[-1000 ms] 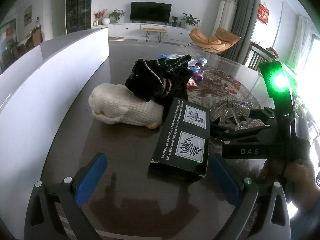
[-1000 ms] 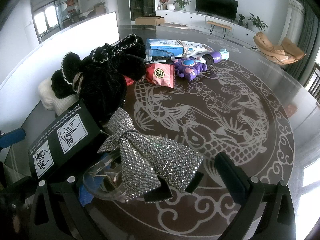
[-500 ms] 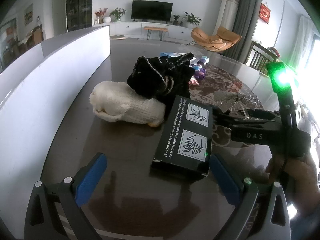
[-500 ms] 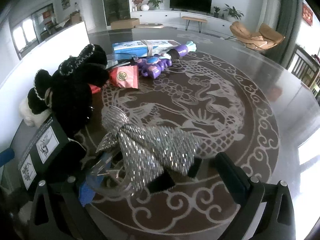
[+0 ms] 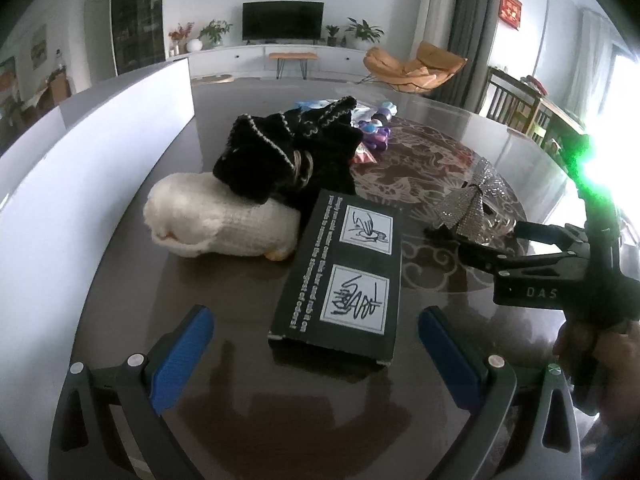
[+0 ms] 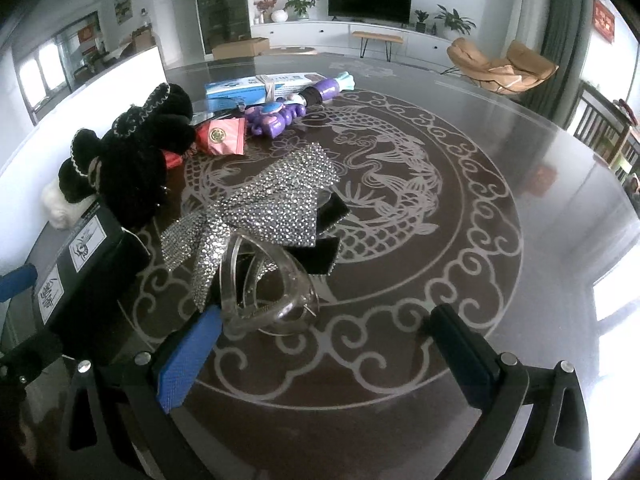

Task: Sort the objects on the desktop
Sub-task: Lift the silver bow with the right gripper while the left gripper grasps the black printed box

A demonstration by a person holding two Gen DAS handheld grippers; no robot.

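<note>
- Tongs on the right (image 6: 320, 344) stand wide open just behind the sparkly bow clip (image 6: 260, 216). The clip's clear plastic part touches the left blue pad (image 6: 188, 360). The other pad is well apart from it, so nothing is gripped.
- Tongs on the left (image 5: 316, 352) are wide open too and hold nothing. A black box (image 5: 340, 276) lies flat on the table (image 5: 240, 420) between its two blue pads, a bit ahead of them.
- Clip and bow sit on the fish pattern in the middle of the table, just beside the black box.
- More things wait in a pile at the far left: a black fuzzy thing (image 6: 132, 160) lying on a white soft roll (image 5: 220, 220), a red packet (image 6: 222, 136), a purple toy (image 6: 276, 116) and a blue and white box (image 6: 272, 84).
- I think the step now is picking which thing to take next. The sorting looks far from done, as most things are in one heap.
- Next, if the clip is the pick, the right tongs need to slide so that it sits in the middle of the gap, then squeeze gently. The clear plastic looks slippery and could pop out.
- If the box is the pick, the left tongs need to go forward until the pads are beside its long sides.
</note>
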